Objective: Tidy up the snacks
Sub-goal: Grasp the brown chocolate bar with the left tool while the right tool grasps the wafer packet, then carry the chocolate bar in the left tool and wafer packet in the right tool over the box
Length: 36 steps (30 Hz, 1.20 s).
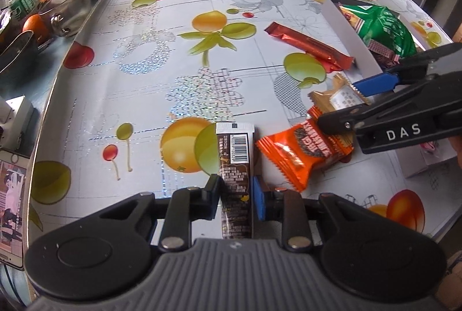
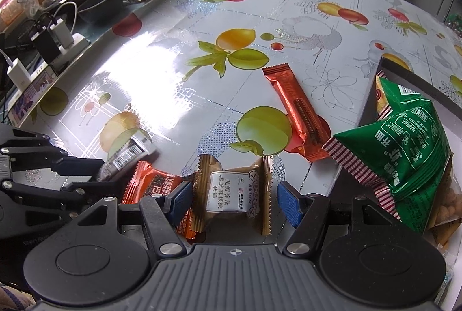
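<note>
The left hand-held gripper [image 1: 236, 195] is pinching a dark brown snack stick [image 1: 235, 166] across its width, both pads pressing on the wrapper while its far end is lying on the worktop [image 1: 144, 51], which is wearing a fruit-print cloth. The right hand-held gripper [image 2: 235, 202] is standing spread around a gold-wrapped pastry [image 2: 231, 192], its blue pads apart from the wrapper on both sides. An orange snack packet [image 1: 300, 152] is lying between the two, partly under the pastry. A long red bar [image 2: 297, 112] is resting farther out, just beside a white box [image 1: 346, 31] holding a green bag [image 2: 404, 143].
</note>
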Motion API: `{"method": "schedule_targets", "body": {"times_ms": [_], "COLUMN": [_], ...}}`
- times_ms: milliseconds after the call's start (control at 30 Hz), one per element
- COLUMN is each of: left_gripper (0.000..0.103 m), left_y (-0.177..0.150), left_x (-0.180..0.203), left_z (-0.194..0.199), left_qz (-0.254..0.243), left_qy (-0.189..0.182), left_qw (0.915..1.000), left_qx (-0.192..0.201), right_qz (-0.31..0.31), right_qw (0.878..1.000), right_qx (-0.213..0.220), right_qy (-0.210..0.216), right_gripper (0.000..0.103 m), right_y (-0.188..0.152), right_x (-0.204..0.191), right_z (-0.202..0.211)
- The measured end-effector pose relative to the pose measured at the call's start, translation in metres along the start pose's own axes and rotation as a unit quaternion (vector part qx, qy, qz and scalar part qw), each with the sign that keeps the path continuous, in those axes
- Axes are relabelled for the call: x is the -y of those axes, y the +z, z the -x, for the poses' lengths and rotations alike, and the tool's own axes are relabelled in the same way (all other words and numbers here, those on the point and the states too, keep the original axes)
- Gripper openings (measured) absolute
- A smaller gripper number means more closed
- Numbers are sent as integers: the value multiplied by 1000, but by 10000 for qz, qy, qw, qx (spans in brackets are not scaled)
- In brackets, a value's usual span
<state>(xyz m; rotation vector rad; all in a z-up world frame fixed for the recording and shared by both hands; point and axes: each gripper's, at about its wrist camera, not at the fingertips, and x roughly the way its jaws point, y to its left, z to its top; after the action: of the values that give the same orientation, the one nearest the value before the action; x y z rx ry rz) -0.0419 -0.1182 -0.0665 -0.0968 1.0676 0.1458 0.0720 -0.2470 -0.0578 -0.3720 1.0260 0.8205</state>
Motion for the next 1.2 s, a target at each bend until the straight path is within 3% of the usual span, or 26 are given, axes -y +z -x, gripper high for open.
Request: {"method": "schedule_targets", "body": {"times_ms": [500,800,1200], "left_gripper": [23,23,23], "left_y": [5,9,16], "left_x": [-6,-12,-17], "left_z": [-5,-6,9], "left_qz": [58,217,282], "left_qy": [-62,-154,6], "left_qw": [10000,9996,9987], "left_qx": [43,53,433], "right_qz": [-255,-289,-380], "right_qw": [9997,9993,9981], "right_qx": [42,253,460], "right_qy": [54,34,181], "right_gripper": [47,47,46], "right_y": [1,8,14], "right_x": [6,6,6], "right_z": [0,12,21]}}
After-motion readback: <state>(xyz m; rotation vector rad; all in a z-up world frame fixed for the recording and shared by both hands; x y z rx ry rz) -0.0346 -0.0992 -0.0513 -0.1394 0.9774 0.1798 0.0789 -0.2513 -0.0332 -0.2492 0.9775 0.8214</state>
